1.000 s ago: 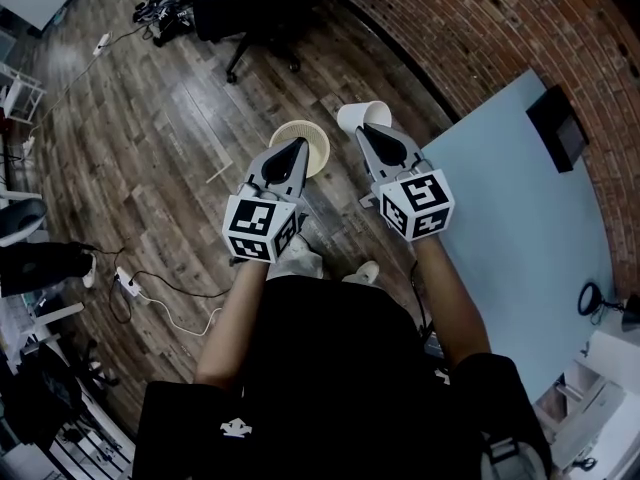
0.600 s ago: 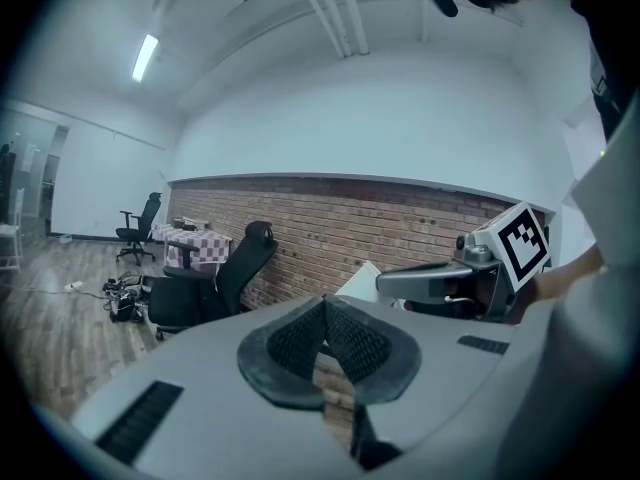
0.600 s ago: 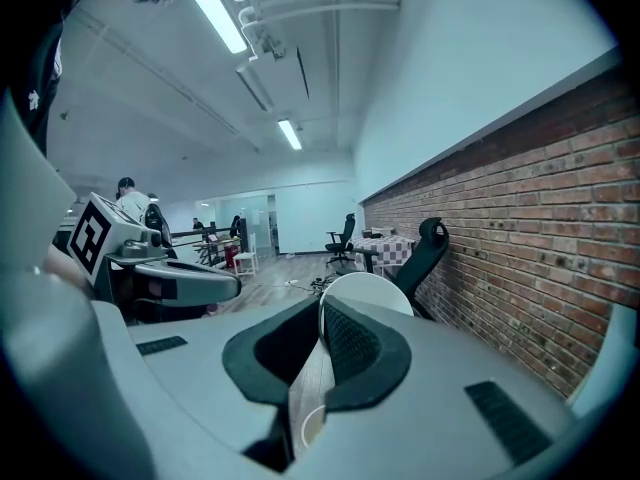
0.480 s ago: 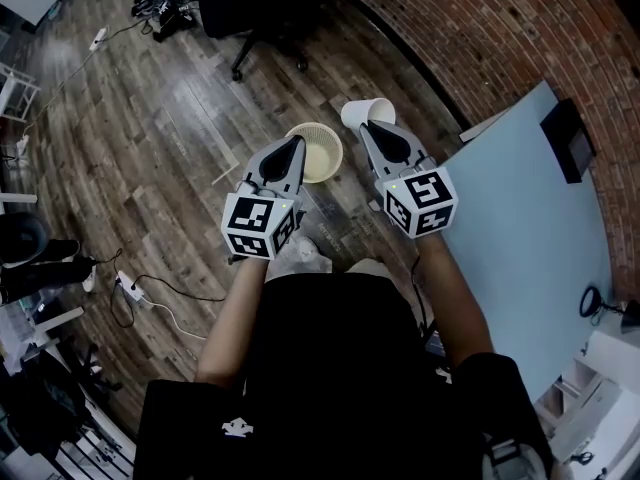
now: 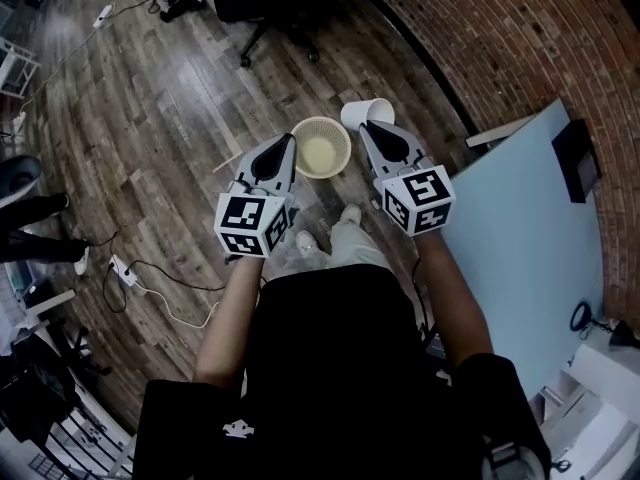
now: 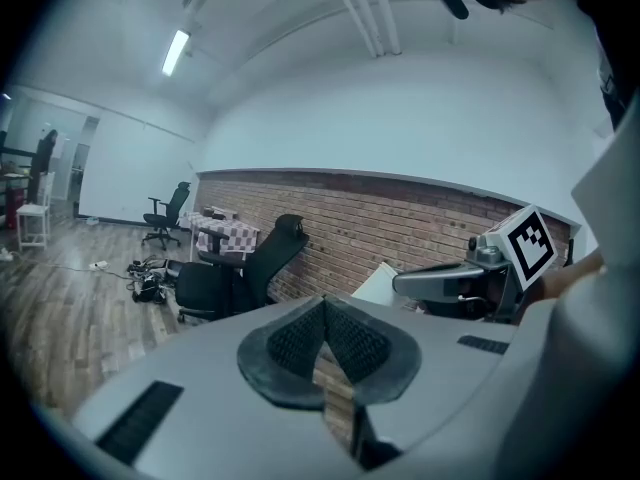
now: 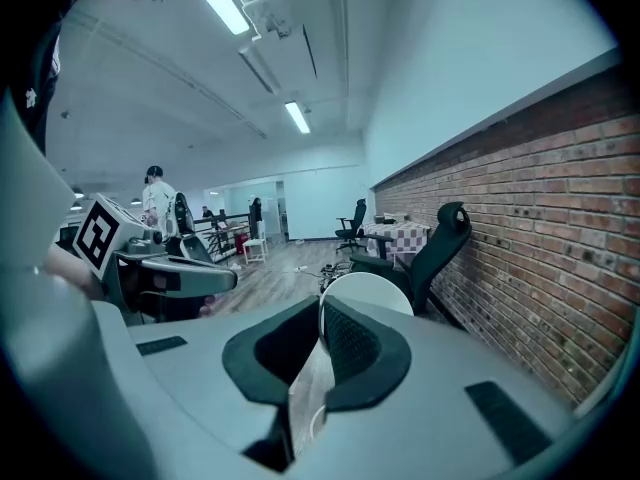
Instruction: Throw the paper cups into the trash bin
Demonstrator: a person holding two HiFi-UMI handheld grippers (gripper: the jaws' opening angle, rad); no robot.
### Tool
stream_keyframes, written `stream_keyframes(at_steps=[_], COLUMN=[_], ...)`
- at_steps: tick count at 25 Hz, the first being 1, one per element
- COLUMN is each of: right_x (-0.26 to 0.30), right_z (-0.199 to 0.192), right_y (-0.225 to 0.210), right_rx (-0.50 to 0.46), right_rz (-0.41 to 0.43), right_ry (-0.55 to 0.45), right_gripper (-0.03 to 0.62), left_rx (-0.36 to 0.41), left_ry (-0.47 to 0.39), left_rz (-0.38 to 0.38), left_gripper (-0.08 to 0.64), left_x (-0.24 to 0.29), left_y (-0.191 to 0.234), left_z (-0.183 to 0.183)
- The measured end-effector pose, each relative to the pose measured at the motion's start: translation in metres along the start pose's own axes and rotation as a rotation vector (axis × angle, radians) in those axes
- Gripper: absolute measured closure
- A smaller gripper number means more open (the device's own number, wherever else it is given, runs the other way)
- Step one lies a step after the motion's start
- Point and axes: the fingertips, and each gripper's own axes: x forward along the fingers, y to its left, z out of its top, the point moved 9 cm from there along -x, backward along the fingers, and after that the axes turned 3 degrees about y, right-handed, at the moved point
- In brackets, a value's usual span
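A white paper cup (image 5: 366, 113) is pinched by its wall in my right gripper (image 5: 365, 129), which is shut on it. In the right gripper view the cup (image 7: 372, 290) sticks out past the pads, mouth toward the camera. A round cream trash bin (image 5: 321, 148) stands on the wooden floor, below and between both grippers; the cup hangs just right of its rim. My left gripper (image 5: 287, 140) is shut with nothing in it, its tips over the bin's left edge. Only room shows beyond its closed pads (image 6: 300, 338) in the left gripper view.
A pale blue table (image 5: 520, 238) stands at the right along a brick wall (image 5: 500, 38), with a black object (image 5: 578, 158) on it. A black office chair (image 5: 265, 3) is ahead. Cables and a power strip (image 5: 125, 273) lie on the floor at the left. The person's shoes (image 5: 345, 216) are below the bin.
The person has stepped forward: the bin has come nearer and now sits between the two grippers. The right gripper still holds the cup; both grippers keep their pose.
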Motion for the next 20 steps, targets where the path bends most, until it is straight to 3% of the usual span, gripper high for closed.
stream_keyframes(at_steps=[10, 15, 20], right_x=[0.060, 0.103, 0.146], right_z=[-0.025, -0.058, -0.100], right_y=[-0.042, -0.070, -0.079], right_rx=[0.050, 0.103, 0.139], right_rz=[0.070, 0.102, 0.130], right_ry=[0.088, 0.158, 0.223], right_gripper=[0.575, 0.575, 0.575], left_rx=[-0.053, -0.084, -0.149], left_ry=[0.097, 0.143, 0.194], left_rz=[0.065, 0.117, 0.152], left_gripper=[0.552, 0.552, 0.552], left_x=[0.045, 0.082, 0.106], left_y=[0.021, 0.041, 0.064], left_z=[-0.028, -0.049, -0.092])
